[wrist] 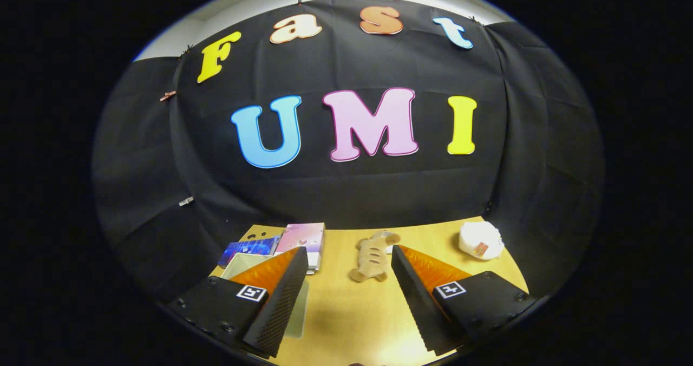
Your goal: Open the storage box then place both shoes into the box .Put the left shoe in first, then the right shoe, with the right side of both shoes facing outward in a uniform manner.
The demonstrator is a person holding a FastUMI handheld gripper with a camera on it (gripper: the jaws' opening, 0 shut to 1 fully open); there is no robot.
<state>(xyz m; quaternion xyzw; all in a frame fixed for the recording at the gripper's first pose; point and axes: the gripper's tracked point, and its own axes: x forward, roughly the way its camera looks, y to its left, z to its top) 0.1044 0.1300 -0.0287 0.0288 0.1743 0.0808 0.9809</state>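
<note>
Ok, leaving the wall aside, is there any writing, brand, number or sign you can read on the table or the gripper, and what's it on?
No words read clearly.
Pink box: printed cover, too small to read.
Blue packet: blurred print, unreadable.
White bundle: small coloured tag, too small to read.
Gripper, fingers open with a plush toy just ahead: a square black-and-white code marker behind each finger, no letters.
</note>
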